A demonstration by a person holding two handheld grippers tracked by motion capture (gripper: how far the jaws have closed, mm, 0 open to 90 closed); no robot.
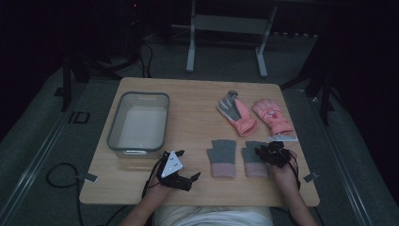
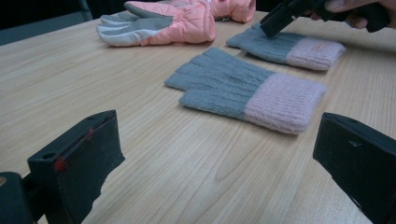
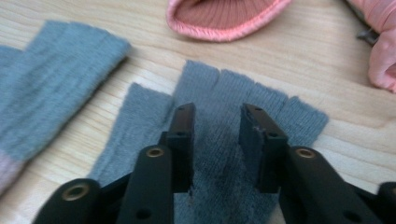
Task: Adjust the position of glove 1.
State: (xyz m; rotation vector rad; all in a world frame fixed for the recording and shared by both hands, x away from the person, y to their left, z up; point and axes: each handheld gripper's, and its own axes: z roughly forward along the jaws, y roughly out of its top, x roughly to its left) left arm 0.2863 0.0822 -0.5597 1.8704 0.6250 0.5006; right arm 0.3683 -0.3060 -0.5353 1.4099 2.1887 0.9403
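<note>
Two grey knit fingerless gloves with pink cuffs lie side by side near the front of the wooden table (image 1: 193, 101). My right gripper (image 1: 266, 152) (image 3: 217, 114) is down over the fingers of the right knit glove (image 1: 252, 162) (image 3: 224, 93), its jaws a little apart with the grey knit between them. The left knit glove (image 1: 222, 157) (image 2: 247, 88) lies untouched. Just left of it, my left gripper (image 1: 189, 165) (image 2: 215, 154) stands wide open, low above bare wood, holding nothing. The left gripper view also shows the right knit glove (image 2: 289, 46) with the right gripper (image 2: 280, 18) on it.
Two pink padded gloves (image 1: 236, 115) (image 1: 273, 117) lie behind the knit pair. One of them (image 2: 159, 23) appears palm-up with grey fingers. A grey plastic bin (image 1: 113, 127) stands at the table's left. A small white tag (image 1: 283, 139) rests close to the right gripper.
</note>
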